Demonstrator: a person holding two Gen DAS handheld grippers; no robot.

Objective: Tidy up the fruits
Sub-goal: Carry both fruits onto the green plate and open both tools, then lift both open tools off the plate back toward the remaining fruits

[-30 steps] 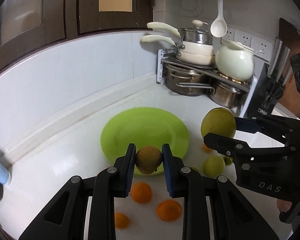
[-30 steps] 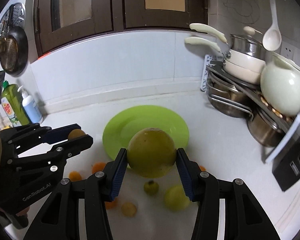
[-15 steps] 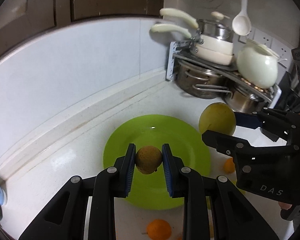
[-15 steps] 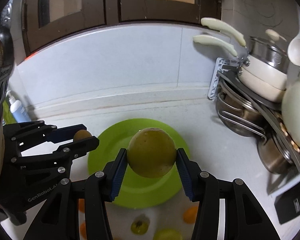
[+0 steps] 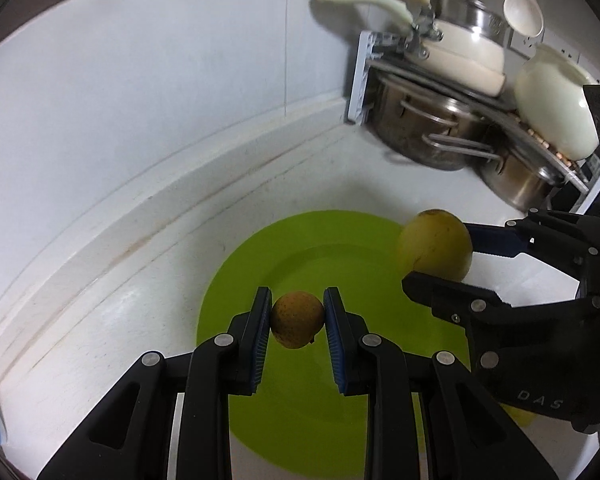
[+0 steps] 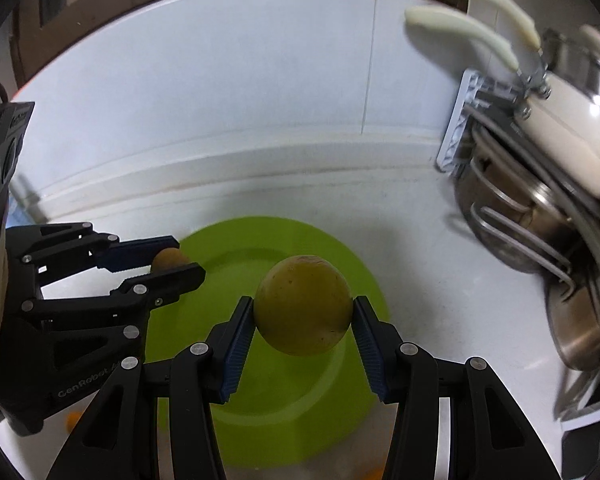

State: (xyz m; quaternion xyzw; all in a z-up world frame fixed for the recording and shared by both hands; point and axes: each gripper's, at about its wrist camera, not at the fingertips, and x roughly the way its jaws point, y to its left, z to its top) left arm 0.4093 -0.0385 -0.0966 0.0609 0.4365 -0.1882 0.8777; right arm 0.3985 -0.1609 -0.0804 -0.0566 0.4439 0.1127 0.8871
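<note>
A lime green plate (image 5: 332, 240) lies on the white counter; it also shows in the right wrist view (image 6: 236, 236). My left gripper (image 5: 297, 322) is shut on a small brownish-orange fruit (image 5: 297, 319) and holds it above the plate's near left part. My right gripper (image 6: 303, 314) is shut on a large yellow-green round fruit (image 6: 303, 304) above the plate's middle. In the left wrist view the right gripper (image 5: 440, 258) and its large fruit (image 5: 434, 245) hang over the plate's right rim. In the right wrist view the left gripper (image 6: 168, 260) holds the small fruit (image 6: 169, 258) at the plate's left edge.
A rack of steel pots and cream pans (image 5: 440, 92) stands at the back right by the wall, also in the right wrist view (image 6: 540, 184). A white ladle (image 5: 524, 8) hangs above. Small orange fruits (image 6: 74, 418) lie on the counter near the plate's front.
Both grippers have moved forward and down over the green plate with their fruits still held. The loose fruits on the counter have slipped mostly out of view below.
</note>
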